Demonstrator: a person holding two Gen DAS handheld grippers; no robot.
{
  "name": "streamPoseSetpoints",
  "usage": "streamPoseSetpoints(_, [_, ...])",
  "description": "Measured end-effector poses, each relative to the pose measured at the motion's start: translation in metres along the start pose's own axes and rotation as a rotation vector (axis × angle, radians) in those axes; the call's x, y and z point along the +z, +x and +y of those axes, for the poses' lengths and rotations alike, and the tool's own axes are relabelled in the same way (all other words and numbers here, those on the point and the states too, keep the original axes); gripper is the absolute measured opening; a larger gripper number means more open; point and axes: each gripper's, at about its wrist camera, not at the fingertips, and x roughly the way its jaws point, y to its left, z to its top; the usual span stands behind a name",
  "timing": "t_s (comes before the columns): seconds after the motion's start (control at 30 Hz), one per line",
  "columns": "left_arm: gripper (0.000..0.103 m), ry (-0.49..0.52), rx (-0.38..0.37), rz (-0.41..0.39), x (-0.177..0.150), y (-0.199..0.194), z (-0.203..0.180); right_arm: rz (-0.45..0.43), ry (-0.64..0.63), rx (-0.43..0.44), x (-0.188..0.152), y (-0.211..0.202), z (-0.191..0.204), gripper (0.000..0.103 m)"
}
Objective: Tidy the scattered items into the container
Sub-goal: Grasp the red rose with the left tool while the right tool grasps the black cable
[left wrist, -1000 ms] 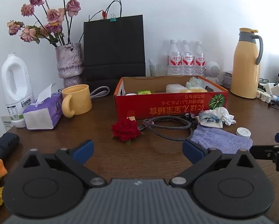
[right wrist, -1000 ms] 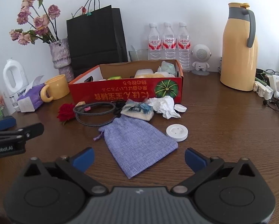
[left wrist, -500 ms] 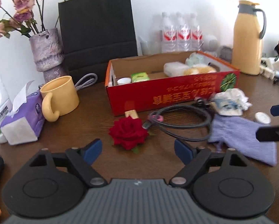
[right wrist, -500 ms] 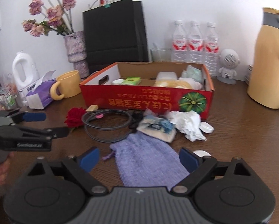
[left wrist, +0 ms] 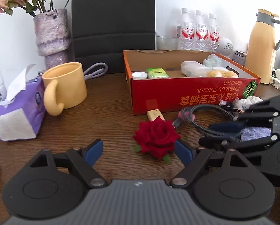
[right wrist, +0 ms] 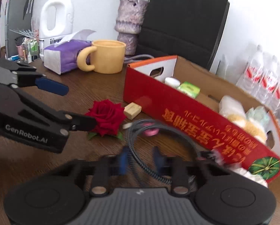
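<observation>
The right gripper (right wrist: 140,159) is closing around the braided cable (right wrist: 140,150) lying at six o'clock of the red box (right wrist: 196,116), while the left gripper (left wrist: 138,150), released wide, is flanking the red rose (left wrist: 156,136).

Both hands have slid in closer to the clutter since a second ago. The left gripper (left wrist: 138,151) now sits wide open right at the red rose (left wrist: 156,136), and the right gripper (right wrist: 140,159) is closing with the braided cable (right wrist: 140,155) between its jaws.
</observation>
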Motion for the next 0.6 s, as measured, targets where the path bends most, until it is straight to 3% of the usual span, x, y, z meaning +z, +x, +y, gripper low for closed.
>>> streamPoseSetpoints(0.17, [0.088, 0.002, -0.049, 0.025, 0.005, 0.020, -0.008, -0.078, 0.036, -0.023, 0.009, -0.027, -0.012, 0.007])
streamPoseSetpoints(0.23, [0.088, 0.017, -0.032, 0.043, 0.007, 0.028, -0.015, -0.122, 0.053, -0.049, 0.016, -0.044, -0.021, 0.007])
streamPoseSetpoints(0.3, [0.080, 0.015, -0.033, 0.055, 0.009, 0.034, -0.019, -0.163, 0.075, -0.063, 0.022, -0.059, -0.031, 0.006])
streamPoseSetpoints(0.37, [0.058, -0.003, -0.061, 0.064, 0.011, 0.037, -0.020, -0.187, 0.085, -0.082, 0.027, -0.072, -0.038, 0.006])
streamPoseSetpoints(0.43, [0.048, -0.014, -0.067, 0.065, 0.013, 0.036, -0.021, -0.199, 0.092, -0.103, 0.027, -0.082, -0.043, 0.006])
streamPoseSetpoints(0.6, [0.046, -0.035, -0.075, -0.017, 0.019, 0.004, -0.030, -0.210, 0.096, -0.139, 0.023, -0.110, -0.042, 0.006])
